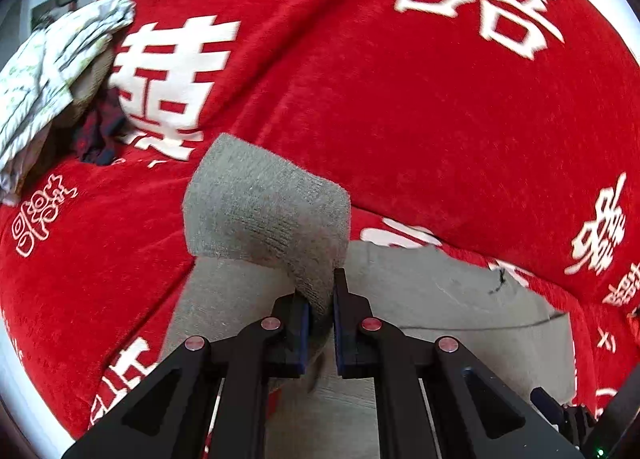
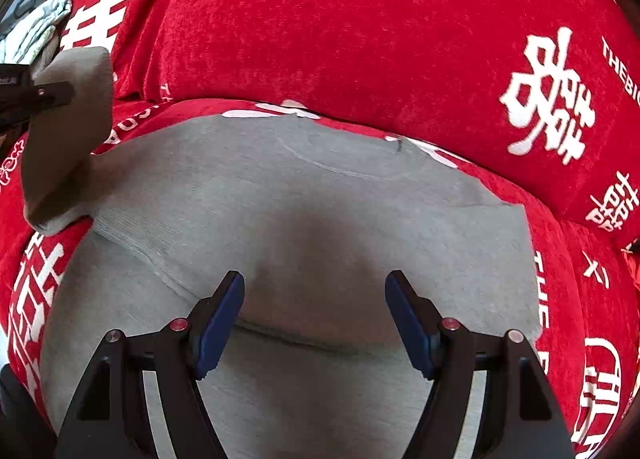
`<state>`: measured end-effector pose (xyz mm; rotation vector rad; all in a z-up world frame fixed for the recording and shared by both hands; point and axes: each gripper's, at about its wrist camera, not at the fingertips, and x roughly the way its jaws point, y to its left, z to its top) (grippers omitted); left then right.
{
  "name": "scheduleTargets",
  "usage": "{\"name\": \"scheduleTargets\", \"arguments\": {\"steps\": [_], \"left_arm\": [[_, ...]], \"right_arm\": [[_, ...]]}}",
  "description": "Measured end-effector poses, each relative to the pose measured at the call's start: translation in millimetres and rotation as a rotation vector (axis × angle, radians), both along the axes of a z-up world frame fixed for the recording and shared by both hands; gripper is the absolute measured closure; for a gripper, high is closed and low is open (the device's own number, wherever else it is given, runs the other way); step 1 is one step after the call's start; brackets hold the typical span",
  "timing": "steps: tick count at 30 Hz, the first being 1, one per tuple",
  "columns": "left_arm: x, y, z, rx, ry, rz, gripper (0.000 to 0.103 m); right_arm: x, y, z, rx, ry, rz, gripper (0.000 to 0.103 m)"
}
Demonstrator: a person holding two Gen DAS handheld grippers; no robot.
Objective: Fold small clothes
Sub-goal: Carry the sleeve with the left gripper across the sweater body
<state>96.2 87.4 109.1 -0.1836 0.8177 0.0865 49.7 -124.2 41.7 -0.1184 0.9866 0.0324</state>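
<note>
On a red cover [image 2: 360, 31] printed with white characters and "HAPPY WEDDING", a grey garment [image 2: 304, 219] lies spread flat, filling most of the right wrist view. At its left end a ribbed cuff [image 1: 264, 207] is lifted off the cover and folded upward, pinched between the blue pads of the left claw [image 1: 322, 299], whose fingers are closed tight on the knit. From the right wrist camera the same raised flap shows at the far left, with the left claw's dark body clamped on it. Over the middle of the garment the right claw [image 2: 314, 299] stands wide open, holding nothing, its two blue pads [image 2: 220, 323] well apart above a shallow crease in the cloth; whether the tips touch the fabric cannot be told. Near the far left edge of the cover, a heap of pale patterned clothing [image 1: 52, 71] sits with a dark red-and-navy piece [image 1: 100, 131] just beside it.
</note>
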Motion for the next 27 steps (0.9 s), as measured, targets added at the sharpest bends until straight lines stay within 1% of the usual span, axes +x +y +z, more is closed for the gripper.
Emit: {"name": "scheduleTargets", "arguments": {"steps": [6,11,15,27], "left_arm": [[5.2,-42.4,-3.4,0.030,0.015,-0.053,0.092],[6.3,-72.7,-5.4,0.058,0.019,-0.086,0.092],[6.4,-95.3,-6.6,0.079,0.025,-0.107,0.092],[-8.2,-163.4,-6.2,0.144,0.015,-0.202,0.092]], "right_arm": [[-9.2,-27.7,-5.8,0.003,0.010,-0.029,0.027],[-21.5,-48.8,-4.2,0.000,-0.010,-0.052,0.027],[-29.1,-64.6,-4.6,0.021,-0.014,-0.070,0.027],[-51.8,-102.6,-0.9,0.051,-0.043,-0.110,0.027]]}}
